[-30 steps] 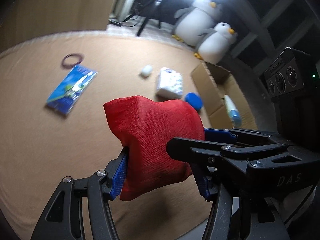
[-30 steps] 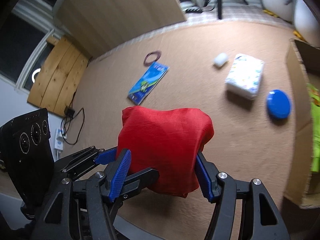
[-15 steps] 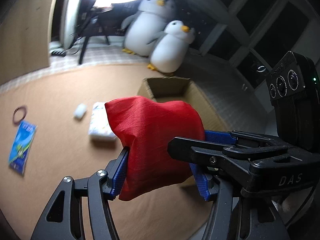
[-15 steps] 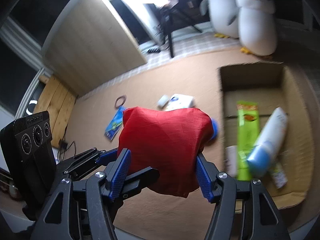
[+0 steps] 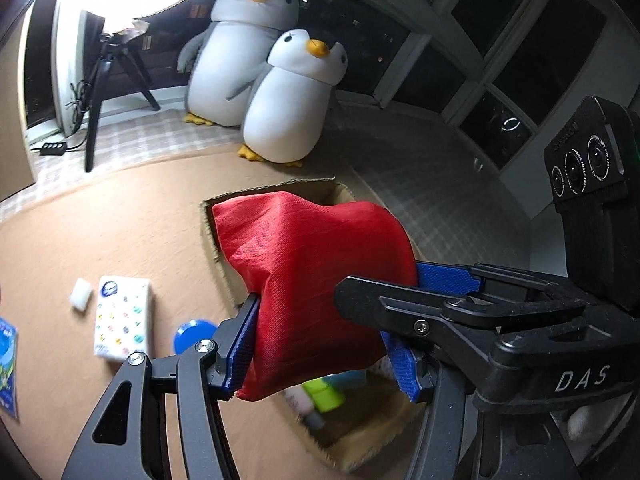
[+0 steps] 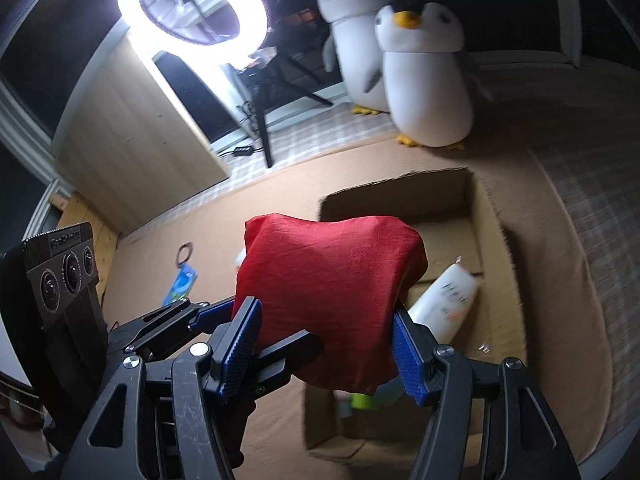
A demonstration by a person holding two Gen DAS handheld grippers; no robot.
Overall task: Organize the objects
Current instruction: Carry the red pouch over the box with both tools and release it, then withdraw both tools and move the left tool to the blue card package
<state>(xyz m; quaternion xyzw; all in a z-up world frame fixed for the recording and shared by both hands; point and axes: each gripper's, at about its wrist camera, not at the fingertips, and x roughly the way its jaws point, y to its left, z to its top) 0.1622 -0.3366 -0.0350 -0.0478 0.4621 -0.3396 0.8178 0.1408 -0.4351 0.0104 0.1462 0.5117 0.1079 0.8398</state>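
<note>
Both grippers are shut on one red cloth bag point(image 5: 316, 280), which also shows in the right wrist view point(image 6: 328, 296). My left gripper point(image 5: 320, 356) pinches it from one side and my right gripper point(image 6: 324, 356) from the other; they cross each other. The bag hangs over an open cardboard box point(image 6: 496, 240), also seen in the left wrist view point(image 5: 360, 444). In the box lie a white bottle point(image 6: 444, 304) and a green item point(image 5: 324, 394).
On the tan carpet to the left lie a tissue pack point(image 5: 124, 316), a small white object point(image 5: 81, 300), a blue disc point(image 5: 192, 334), a blue packet point(image 6: 180, 284) and a ring point(image 6: 185, 250). Two plush penguins point(image 5: 292, 108) and a ring-light tripod point(image 6: 264, 120) stand behind.
Both grippers have carried the red bag to the right, from above the loose items on the carpet to over the cardboard box. The grip on the bag is unchanged.
</note>
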